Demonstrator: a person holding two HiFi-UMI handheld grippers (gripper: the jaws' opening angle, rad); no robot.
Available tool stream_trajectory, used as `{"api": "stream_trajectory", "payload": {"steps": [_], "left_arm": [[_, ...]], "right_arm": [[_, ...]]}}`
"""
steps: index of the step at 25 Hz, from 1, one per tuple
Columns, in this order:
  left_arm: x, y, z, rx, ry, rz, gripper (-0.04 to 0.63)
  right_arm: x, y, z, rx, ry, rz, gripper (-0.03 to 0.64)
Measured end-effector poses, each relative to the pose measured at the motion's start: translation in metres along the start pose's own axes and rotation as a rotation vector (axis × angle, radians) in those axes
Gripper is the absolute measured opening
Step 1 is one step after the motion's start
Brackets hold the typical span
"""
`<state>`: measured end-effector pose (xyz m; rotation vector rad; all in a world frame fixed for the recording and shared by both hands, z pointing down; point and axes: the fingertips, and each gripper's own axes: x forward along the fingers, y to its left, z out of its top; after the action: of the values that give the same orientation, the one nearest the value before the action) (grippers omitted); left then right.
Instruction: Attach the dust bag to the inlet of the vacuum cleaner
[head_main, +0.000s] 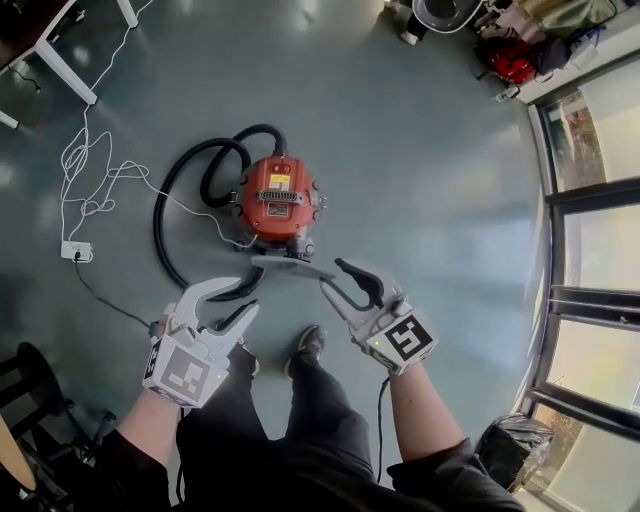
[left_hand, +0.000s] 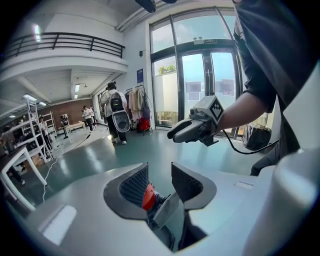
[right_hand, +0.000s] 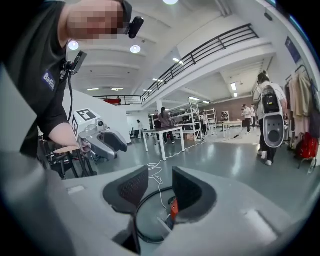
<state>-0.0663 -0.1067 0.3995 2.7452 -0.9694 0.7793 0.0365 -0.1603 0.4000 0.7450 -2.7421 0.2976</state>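
Note:
A red vacuum cleaner (head_main: 278, 205) stands on the green floor, its black hose (head_main: 185, 185) looped to its left. A flat grey piece (head_main: 293, 265) juts from its near side; I cannot tell whether it is the dust bag. My left gripper (head_main: 246, 296) hangs above the floor, near and left of the vacuum, open and empty. My right gripper (head_main: 330, 274) is open and empty just near the grey piece. In the left gripper view the open jaws (left_hand: 160, 175) frame the vacuum's red body (left_hand: 148, 197). The right gripper view's open jaws (right_hand: 160, 180) frame the hose (right_hand: 142, 210).
A white cable runs from the vacuum to a power strip (head_main: 76, 250) at the left. White table legs (head_main: 65, 65) stand at the far left. Glass doors (head_main: 590, 250) line the right side, with bags (head_main: 515, 60) at the far right. My shoe (head_main: 310, 343) is just near the vacuum.

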Motion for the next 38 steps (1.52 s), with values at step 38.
{"api": "stream_trajectory", "payload": {"steps": [38], "left_arm": [[-0.227, -0.177, 0.093, 0.001, -0.229, -0.021, 0.150]], "right_arm": [[-0.127, 0.275, 0.095, -0.045, -0.045, 0.063, 0.143]]}}
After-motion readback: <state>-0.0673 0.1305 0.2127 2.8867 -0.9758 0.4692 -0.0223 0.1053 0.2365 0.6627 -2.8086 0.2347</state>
